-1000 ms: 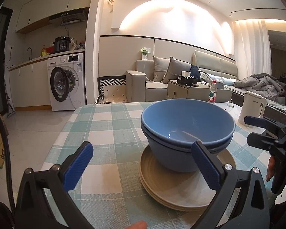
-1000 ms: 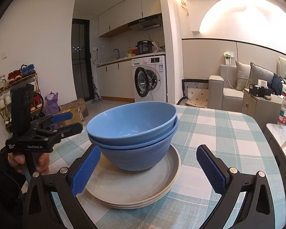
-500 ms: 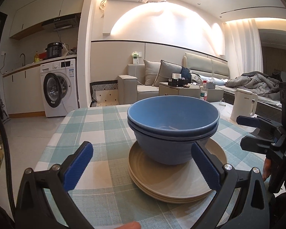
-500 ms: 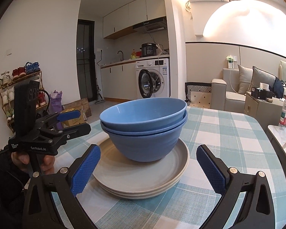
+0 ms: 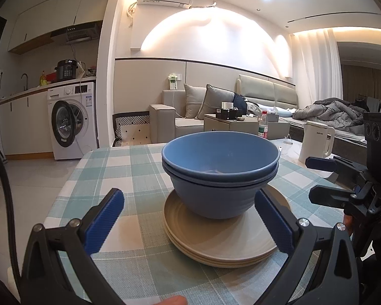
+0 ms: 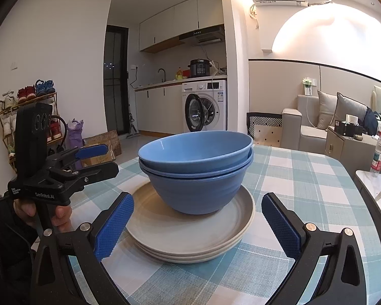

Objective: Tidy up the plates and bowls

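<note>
**Stacked bowls on plates, both grippers spread and empty**

The two nested blue bowls [image 5: 219, 175] sit on a stack of beige plates [image 5: 216, 244], which rests on the checked tablecloth [image 5: 114, 167]. In the left wrist view the stack lies ahead of the left gripper [image 5: 189, 225], offset toward its right finger, whose blue pad [image 5: 273, 225] overlaps the plate rim in the picture; contact cannot be confirmed. The left gripper's jaws are released, nothing between them.

The right wrist view shows the same bowls [image 6: 196, 170] and plates [image 6: 190, 236] ahead of the right gripper [image 6: 198, 225], roughly centred between its spread, empty jaws. Its left pad [image 6: 114, 228] crosses the plate edge in the picture.

Each view shows the opposite gripper from the side, which its own camera cannot: the right gripper [image 5: 325, 178] beside the stack, the left gripper [image 6: 99, 160] likewise, both parted.

Only the left view shows a white kettle [image 5: 316, 145] beyond the stack. Only the right view shows a shoe rack [image 6: 25, 111]. A washing machine [image 6: 204, 106] stands further back.
</note>
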A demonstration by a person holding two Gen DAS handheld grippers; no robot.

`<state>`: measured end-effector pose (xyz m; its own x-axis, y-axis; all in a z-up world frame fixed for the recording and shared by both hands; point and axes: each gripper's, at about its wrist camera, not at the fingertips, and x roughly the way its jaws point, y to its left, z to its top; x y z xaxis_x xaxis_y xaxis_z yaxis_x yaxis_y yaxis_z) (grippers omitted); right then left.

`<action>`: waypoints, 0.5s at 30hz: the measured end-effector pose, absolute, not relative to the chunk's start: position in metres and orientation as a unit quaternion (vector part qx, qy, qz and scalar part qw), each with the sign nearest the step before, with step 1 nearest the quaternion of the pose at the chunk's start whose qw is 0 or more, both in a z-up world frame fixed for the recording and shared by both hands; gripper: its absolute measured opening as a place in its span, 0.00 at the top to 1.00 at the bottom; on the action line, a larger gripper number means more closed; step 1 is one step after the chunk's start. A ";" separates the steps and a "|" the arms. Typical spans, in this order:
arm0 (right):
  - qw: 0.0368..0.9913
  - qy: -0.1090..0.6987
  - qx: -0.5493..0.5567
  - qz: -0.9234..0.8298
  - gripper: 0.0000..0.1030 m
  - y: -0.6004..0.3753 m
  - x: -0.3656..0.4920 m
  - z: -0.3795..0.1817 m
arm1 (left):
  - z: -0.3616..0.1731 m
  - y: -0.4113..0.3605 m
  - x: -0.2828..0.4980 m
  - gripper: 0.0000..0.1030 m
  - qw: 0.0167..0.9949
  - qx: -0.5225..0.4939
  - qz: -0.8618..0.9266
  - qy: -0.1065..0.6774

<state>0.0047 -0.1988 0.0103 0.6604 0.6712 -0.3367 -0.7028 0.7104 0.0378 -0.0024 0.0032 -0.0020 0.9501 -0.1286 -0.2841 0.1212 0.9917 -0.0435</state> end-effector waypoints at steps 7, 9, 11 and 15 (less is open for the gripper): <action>0.911 0.160 -0.038 0.378 0.01 -0.203 0.004 0.011 | -0.001 -0.001 -0.004 0.00 0.986 -0.007 -0.080 0.144; 0.912 0.157 -0.038 0.378 0.01 -0.203 0.004 0.012 | -0.001 -0.001 -0.005 0.00 0.986 -0.006 -0.084 0.143; 0.912 0.156 -0.039 0.378 0.01 -0.203 0.003 0.012 | 0.000 -0.001 -0.005 0.00 0.986 -0.007 -0.089 0.143; 0.911 0.156 -0.040 0.379 0.01 -0.202 0.002 0.012 | -0.001 -0.003 -0.005 0.00 0.985 -0.002 -0.092 0.143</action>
<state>0.0023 -0.2024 0.0118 0.6638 0.6782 -0.3151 -0.7034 0.7094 0.0451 -0.0050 -0.0028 -0.0009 0.9421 -0.1825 -0.2812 0.1811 0.9830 -0.0311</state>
